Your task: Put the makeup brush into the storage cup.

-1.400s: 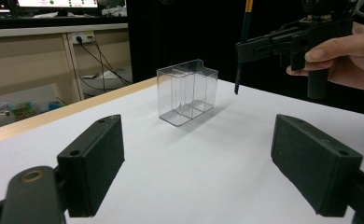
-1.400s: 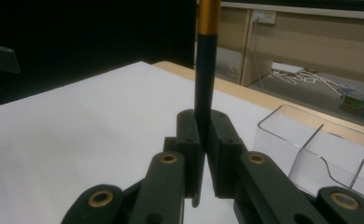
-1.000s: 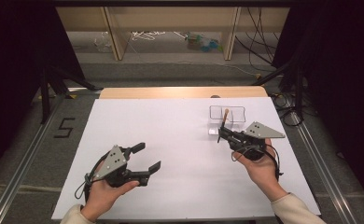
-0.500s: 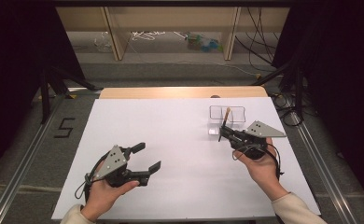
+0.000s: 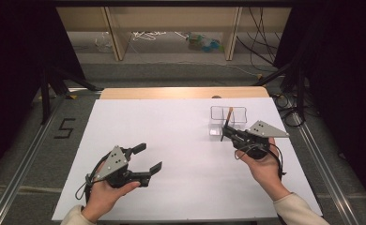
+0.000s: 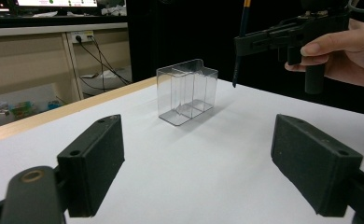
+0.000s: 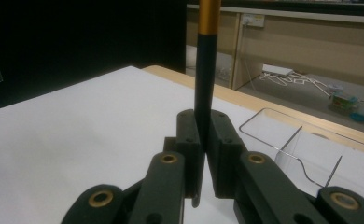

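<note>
While the high view looks down, a white sheet-covered table (image 5: 181,140) fills the middle of the frame, with a bare wooden strip along its far edge and grey floor around it. A black numeral five (image 5: 64,128) is marked on the floor at centre left, pale wooden shelving (image 5: 171,28) with loose cables crosses the top, and dark curtains close both upper corners. At lower left the left gripper (image 5: 146,159) rests in a hand, jaws spread wide with nothing between them. At centre right the right gripper (image 5: 225,129) is clenched on a slim black pen with an orange upper end (image 5: 228,117), held nearly upright beside a clear plastic divided box (image 5: 228,119) that stands on the sheet. Compared with the earlier high views, both hands, the pen and the box sit where they were.

From the left gripper view, the two black pads stand far apart at the bottom corners, the clear box (image 6: 187,95) is at centre on the white surface, and the pen (image 6: 240,42) hangs in the upper right, its tip just above the table right of the box.

Through the right gripper view, the pads pinch the black shaft (image 7: 204,84) at centre, its orange band at the top edge; the box rim (image 7: 283,135) lies at right.
</note>
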A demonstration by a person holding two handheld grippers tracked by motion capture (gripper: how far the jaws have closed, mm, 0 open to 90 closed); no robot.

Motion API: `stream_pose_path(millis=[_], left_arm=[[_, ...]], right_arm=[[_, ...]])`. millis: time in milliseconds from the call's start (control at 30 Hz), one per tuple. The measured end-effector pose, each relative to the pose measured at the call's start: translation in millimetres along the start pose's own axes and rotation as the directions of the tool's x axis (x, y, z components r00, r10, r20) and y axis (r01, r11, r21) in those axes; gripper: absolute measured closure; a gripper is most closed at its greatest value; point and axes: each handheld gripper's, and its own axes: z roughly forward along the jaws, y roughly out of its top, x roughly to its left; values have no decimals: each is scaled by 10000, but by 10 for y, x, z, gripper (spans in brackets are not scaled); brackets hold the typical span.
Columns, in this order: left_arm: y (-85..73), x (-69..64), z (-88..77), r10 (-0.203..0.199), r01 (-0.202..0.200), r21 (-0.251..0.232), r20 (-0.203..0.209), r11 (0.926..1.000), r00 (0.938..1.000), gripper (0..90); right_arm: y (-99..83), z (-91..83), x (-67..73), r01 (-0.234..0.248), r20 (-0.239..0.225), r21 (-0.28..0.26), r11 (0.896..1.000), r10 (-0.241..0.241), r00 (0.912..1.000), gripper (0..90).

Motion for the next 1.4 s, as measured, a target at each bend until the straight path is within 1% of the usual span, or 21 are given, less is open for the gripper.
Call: stream_pose_path(millis=[133, 200, 333, 367, 467, 533, 700, 733, 767, 833, 933, 967, 1067, 1100, 1133, 1200, 1400], left_arm=[[1, 1, -1, 12, -12, -4, -6, 10000, 10000, 170], [0, 1, -1, 13, -13, -3, -9, 10000, 10000, 170], [0, -1, -1, 6, -6, -1, -4, 10000, 10000, 170], [1, 0, -1, 5, -5, -2, -5, 10000, 10000, 170], [-2, -2, 0, -63, 63, 3, -17, 10000, 10000, 170], [-1, 2, -1, 16, -16, 9, -3, 10000, 10000, 170], [-1, 1, 0, 8, -8, 5, -4, 10000, 10000, 170], [-3, -5, 1, -88, 88, 0, -11, 10000, 10000, 170], [-4, -4, 1, -70, 70, 2, -6, 10000, 10000, 170], [-4, -5, 2, -81, 81, 7, -6, 10000, 10000, 170], [-3, -3, 0, -65, 65, 2, -13, 10000, 10000, 170], [-3, -3, 0, -62, 62, 1, -11, 10000, 10000, 170], [-4, -5, 2, -78, 78, -6, -5, 10000, 10000, 170], [-2, -1, 0, 2, -2, 7, 3, 10000, 10000, 170], [-2, -2, 0, -13, 13, 5, -1, 10000, 10000, 170], [-4, -4, 2, -88, 88, 0, -14, 10000, 10000, 170], [-5, -5, 3, -92, 92, 3, -5, 10000, 10000, 170]], right_arm=[[1, 8, -10, -1, 28, -171, 9999, 1, 10000, 843], [8, -5, -16, 6, 35, -51, 10000, -6, 10000, 844], [12, -12, -25, -15, 103, -14, 10000, 15, 9999, 843], [11, -5, -27, -29, 102, -123, 9999, 30, 9999, 843], [13, -9, -38, -3, 142, -149, 9999, 5, 9999, 843], [17, -15, -47, -1, 148, -85, 10000, 3, 9999, 843], [17, -14, -55, -3, 188, -162, 9999, 6, 9998, 843], [18, -15, -57, 1, 197, -168, 9999, 3, 9998, 843], [21, -20, -59, -2, 190, -74, 10000, 4, 9998, 843], [23, -21, -61, -16, 208, -75, 10000, 18, 9998, 843], [23, -22, -68, -34, 269, -106, 9999, 37, 9996, 844], [24, -21, -73, -38, 215, -137, 9999, 41, 9998, 843], [25, -21, -76, -37, 309, -211, 9998, 44, 9995, 843], [26, -21, -78, -46, 294, -212, 9998, 52, 9996, 843], [28, -25, -81, -41, 267, -163, 9999, 45, 9996, 843], [28, -23, -85, -26, 318, -228, 9997, 33, 9995, 843], [39, -32, -104, -34, 350, -200, 9998, 41, 9994, 843]])
